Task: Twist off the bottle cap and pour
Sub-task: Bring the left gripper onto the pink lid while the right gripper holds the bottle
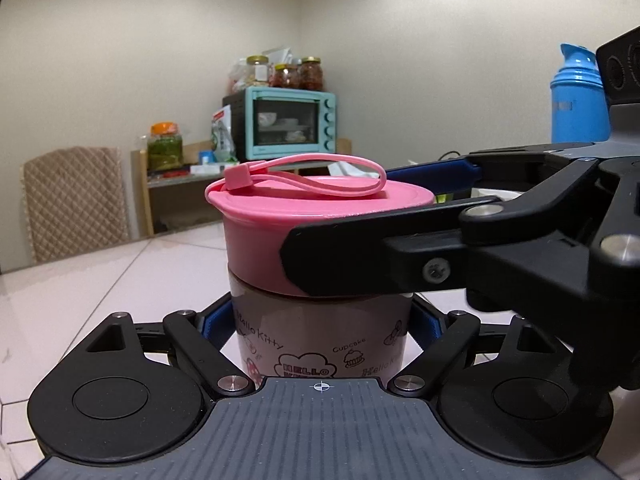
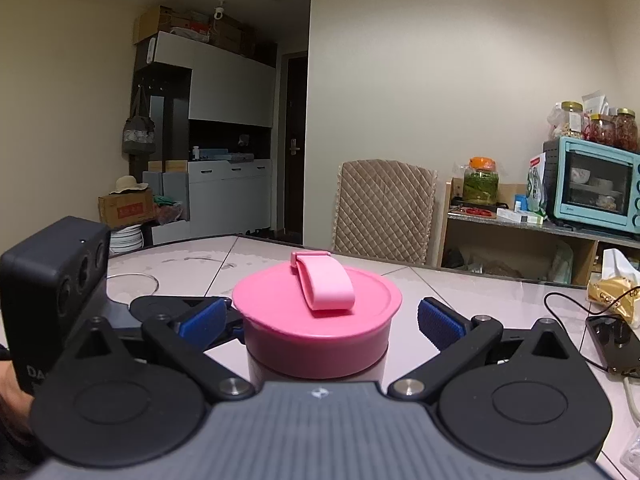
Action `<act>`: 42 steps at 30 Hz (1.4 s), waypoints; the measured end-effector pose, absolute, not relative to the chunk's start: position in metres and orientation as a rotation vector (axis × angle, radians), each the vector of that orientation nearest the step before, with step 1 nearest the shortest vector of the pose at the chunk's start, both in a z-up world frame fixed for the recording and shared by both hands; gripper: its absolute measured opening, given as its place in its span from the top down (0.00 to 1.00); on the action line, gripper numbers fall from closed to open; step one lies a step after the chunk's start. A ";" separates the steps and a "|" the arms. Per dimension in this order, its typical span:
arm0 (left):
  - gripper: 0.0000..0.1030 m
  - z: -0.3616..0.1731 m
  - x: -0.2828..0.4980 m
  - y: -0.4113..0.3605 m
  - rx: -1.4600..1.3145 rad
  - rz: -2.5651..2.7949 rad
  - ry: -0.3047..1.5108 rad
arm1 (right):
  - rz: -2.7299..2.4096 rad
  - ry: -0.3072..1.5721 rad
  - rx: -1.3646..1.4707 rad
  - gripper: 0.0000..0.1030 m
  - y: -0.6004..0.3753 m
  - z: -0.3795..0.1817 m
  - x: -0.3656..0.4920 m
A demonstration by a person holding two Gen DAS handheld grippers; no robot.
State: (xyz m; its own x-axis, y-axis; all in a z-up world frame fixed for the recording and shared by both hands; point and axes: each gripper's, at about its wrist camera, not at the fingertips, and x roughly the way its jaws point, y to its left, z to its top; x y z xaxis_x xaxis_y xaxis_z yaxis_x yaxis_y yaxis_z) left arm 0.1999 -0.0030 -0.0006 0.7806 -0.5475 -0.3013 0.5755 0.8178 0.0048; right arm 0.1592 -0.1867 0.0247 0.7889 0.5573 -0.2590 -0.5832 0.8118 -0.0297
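Observation:
A Hello Kitty bottle (image 1: 320, 336) with a pink screw cap (image 1: 276, 224) and a pink loop strap (image 1: 320, 172) stands on the tiled table. My left gripper (image 1: 320, 322) is shut on the bottle body, its blue pads pressed on both sides below the cap. My right gripper (image 2: 320, 320) is open around the pink cap (image 2: 316, 320). Its blue pads (image 2: 440, 322) stand apart from the cap on each side. In the left wrist view the right gripper's fingers (image 1: 360, 256) reach in from the right at cap height.
The table (image 2: 460, 292) has pale tiles. A black cable and a dark device (image 2: 612, 340) lie at the right, with a snack bag (image 2: 612, 280) behind. A blue thermos (image 1: 578, 96) stands at the right. A quilted chair back (image 2: 384, 212) is beyond the table.

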 end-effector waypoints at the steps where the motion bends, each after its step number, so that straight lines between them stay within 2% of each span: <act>1: 0.13 -0.001 0.200 -0.003 0.099 -0.608 0.295 | 0.615 0.255 -0.111 0.00 -0.185 0.024 0.161; 17: 0.13 -0.006 0.197 -0.009 0.106 -0.607 0.299 | 0.578 0.307 -0.076 0.01 -0.175 0.030 0.175; 19: 0.13 -0.006 0.196 -0.010 0.107 -0.607 0.299 | 0.575 0.320 -0.077 0.05 -0.174 0.029 0.177; 21: 0.13 -0.006 0.197 -0.010 0.107 -0.608 0.300 | 0.569 0.337 -0.086 0.17 -0.172 0.028 0.179; 42: 0.13 -0.004 0.204 -0.010 0.108 -0.629 0.301 | 0.765 0.328 -0.160 0.17 -0.189 0.030 0.197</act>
